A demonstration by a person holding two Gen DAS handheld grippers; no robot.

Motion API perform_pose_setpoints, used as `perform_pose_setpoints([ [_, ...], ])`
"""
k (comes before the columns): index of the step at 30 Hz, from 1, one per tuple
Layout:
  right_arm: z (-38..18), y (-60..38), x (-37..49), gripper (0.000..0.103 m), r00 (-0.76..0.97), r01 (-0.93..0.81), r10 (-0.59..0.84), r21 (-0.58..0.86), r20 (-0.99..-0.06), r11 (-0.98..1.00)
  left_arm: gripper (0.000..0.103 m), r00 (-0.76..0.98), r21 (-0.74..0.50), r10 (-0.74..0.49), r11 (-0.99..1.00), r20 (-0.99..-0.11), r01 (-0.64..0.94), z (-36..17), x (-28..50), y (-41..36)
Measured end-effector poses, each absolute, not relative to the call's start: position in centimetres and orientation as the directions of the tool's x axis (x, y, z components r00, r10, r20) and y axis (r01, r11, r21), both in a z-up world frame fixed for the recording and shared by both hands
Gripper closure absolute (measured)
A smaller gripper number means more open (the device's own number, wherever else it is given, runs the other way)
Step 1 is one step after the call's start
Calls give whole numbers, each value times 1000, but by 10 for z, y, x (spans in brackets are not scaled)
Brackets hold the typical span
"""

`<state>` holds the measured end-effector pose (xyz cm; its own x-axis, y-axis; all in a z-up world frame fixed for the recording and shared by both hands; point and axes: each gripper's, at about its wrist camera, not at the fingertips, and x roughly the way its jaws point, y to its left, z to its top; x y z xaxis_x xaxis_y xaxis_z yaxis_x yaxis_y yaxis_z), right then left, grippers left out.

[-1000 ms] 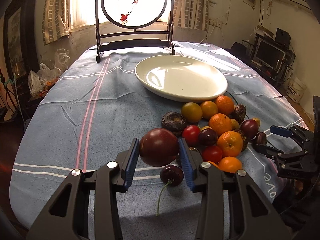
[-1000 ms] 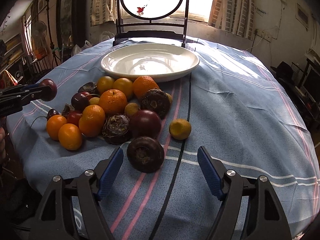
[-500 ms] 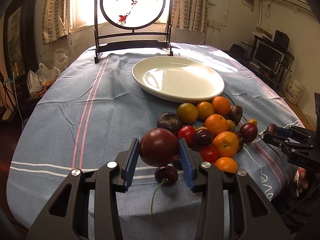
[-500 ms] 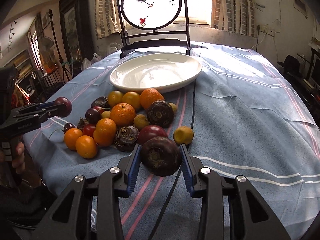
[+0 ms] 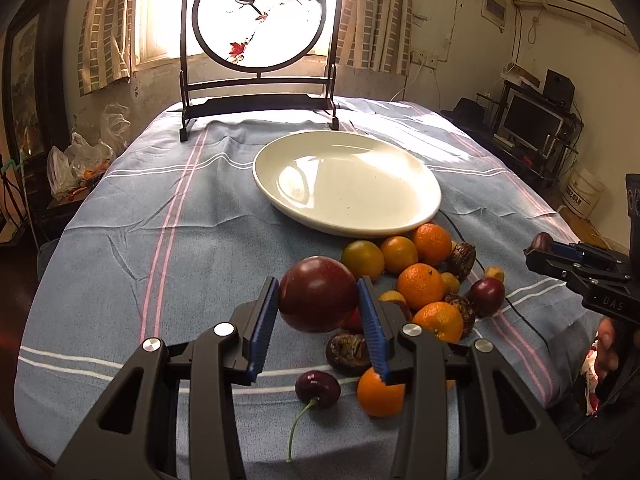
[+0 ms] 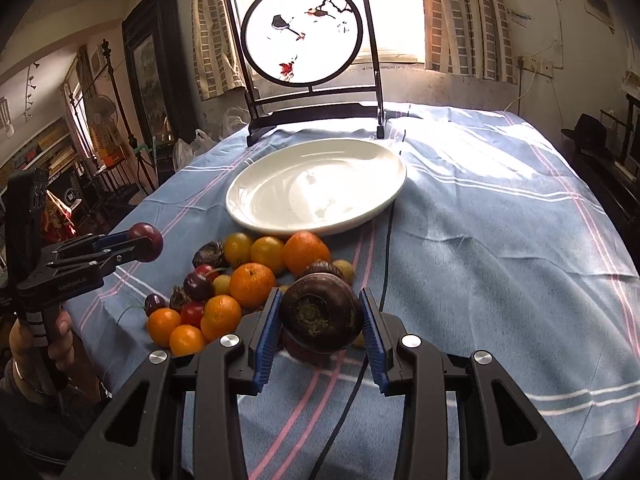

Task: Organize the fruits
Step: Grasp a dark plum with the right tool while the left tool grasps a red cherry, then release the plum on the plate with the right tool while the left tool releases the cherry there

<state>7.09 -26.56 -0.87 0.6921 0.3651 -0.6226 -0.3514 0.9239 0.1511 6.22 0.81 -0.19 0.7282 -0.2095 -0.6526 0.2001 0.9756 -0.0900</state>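
Note:
My left gripper [image 5: 318, 300] is shut on a smooth dark red plum [image 5: 316, 298] and holds it above the near end of the fruit pile. My right gripper [image 6: 320, 314] is shut on a dark brown wrinkled fruit [image 6: 322, 312], lifted above the cloth. The left gripper also shows in the right wrist view [image 6: 146, 242], and the right gripper in the left wrist view [image 5: 540, 246]. The white plate [image 5: 424, 208] is empty and lies behind the pile of oranges [image 5: 420, 284], cherries [image 5: 318, 390] and small fruits; it also shows in the right wrist view [image 6: 384, 200].
A round painted screen on a black stand [image 5: 260, 16] stands at the far table edge. A thin black cable [image 6: 384, 248] runs along the blue striped cloth [image 5: 160, 220] to the right of the fruit. A TV shelf [image 5: 528, 120] is off to the right.
My right gripper closed on the dark brown fruit and lifted it off the cloth. Both grippers rose and moved forward towards the plate with their fruits.

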Motion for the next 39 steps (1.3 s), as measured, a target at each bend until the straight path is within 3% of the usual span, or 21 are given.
perform_pose_setpoints([
  [6,15,-255,140,64,659,-358,388,185,-644,915,63,679,-123,-240,968,-694,217,8,136,-7],
  [13,-14,-223,244,63,578,-326,362,199,-732,924,63,537,-186,-253,967,-805,176,-19,245,-26],
  [14,-17,-221,255,61,581,-319,358,200,-731,926,62,519,-198,-254,967,-816,163,-22,257,-25],
  [16,-15,-222,267,38,617,-289,334,189,-713,938,62,507,-221,-254,967,-824,125,-24,275,-19],
  [17,-12,-223,267,38,642,-272,316,178,-698,946,62,513,-238,-261,965,-818,111,-21,278,-14],
  [19,-5,-227,258,38,655,-273,320,180,-685,945,61,545,-274,-289,955,-787,110,-6,269,-3],
  [23,-2,-235,216,38,671,-295,306,137,-676,946,34,629,-242,-285,958,-723,156,23,217,6],
  [29,-12,-252,134,36,674,-331,333,133,-659,934,34,621,-143,-282,954,-732,265,14,121,7],
  [37,-36,-282,67,35,691,-281,350,211,-632,936,34,616,-45,-222,956,-756,289,-30,41,19],
  [39,-43,-283,61,35,696,-266,330,198,-637,943,40,603,-35,-204,959,-772,280,-43,38,22],
])
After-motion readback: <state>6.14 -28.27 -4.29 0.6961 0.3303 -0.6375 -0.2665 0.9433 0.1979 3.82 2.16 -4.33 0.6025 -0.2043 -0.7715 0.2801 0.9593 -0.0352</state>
